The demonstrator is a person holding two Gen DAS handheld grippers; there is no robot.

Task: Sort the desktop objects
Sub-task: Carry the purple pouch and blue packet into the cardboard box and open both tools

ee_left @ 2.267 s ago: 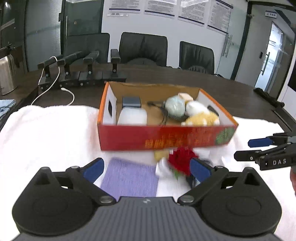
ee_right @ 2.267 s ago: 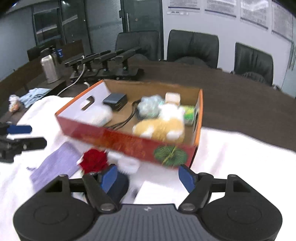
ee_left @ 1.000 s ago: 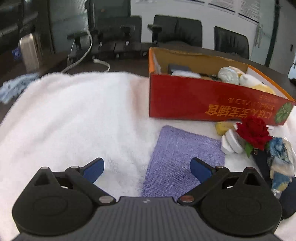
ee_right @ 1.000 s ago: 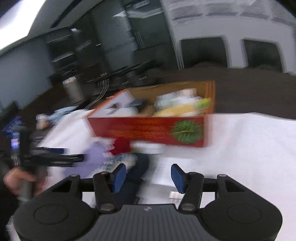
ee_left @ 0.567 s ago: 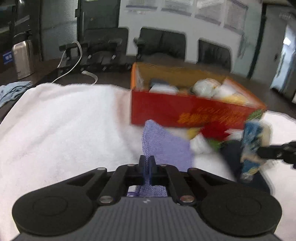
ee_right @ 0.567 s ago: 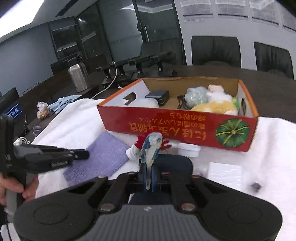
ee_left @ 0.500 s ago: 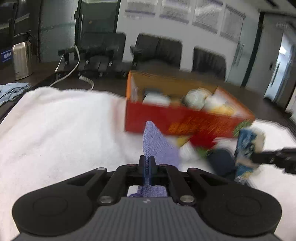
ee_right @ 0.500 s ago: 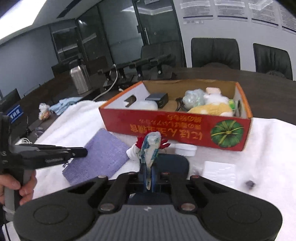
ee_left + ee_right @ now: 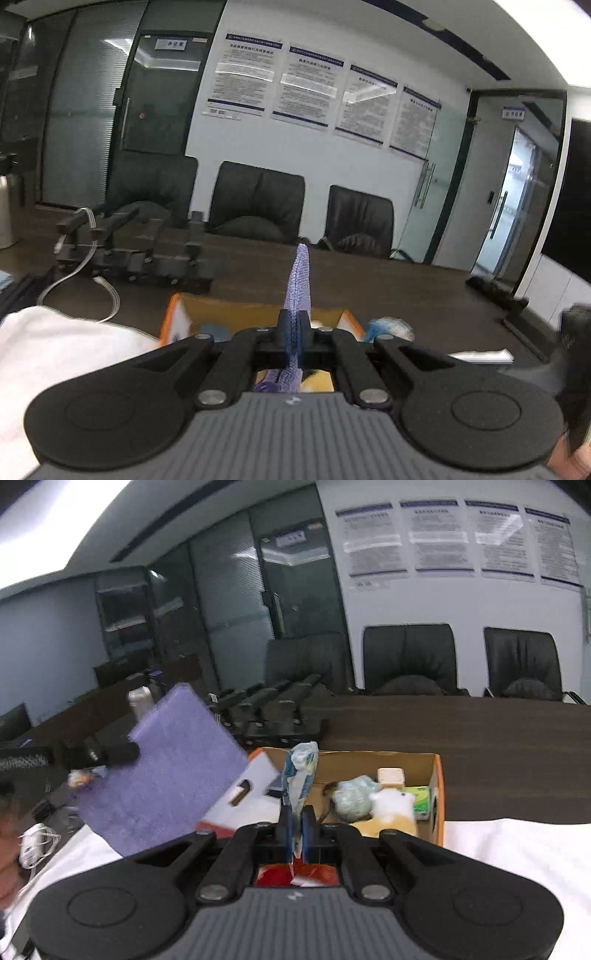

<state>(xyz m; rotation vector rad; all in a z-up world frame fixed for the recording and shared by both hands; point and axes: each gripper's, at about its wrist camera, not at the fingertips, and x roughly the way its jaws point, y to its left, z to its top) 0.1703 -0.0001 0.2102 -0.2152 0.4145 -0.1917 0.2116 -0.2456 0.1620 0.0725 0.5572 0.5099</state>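
My left gripper [image 9: 294, 325] is shut on the purple cloth [image 9: 300, 280], which stands edge-on above its pads. In the right wrist view the same purple cloth [image 9: 166, 768] hangs flat in the air at the left, pinched by the left gripper [image 9: 131, 751]. My right gripper [image 9: 294, 825] is shut on a blue and white packet [image 9: 300, 775] that sticks up between its pads. Just beyond both grippers lies the open cardboard box [image 9: 437, 771] with a plush toy [image 9: 391, 805], a pale ball [image 9: 352, 794] and small packs inside. In the left wrist view the cardboard box [image 9: 177, 314] is mostly hidden by the gripper.
A white towel [image 9: 517, 849] covers the near table. The dark table [image 9: 480, 731] stretches behind the box, with a row of black stands [image 9: 147, 243], a white cable [image 9: 88, 280] and office chairs [image 9: 406, 657]. A metal flask [image 9: 142, 699] stands far left.
Both grippers shut, the left on the purple cloth and the right on the packet. Both then rose off the towel, so the box has dropped low in each view.
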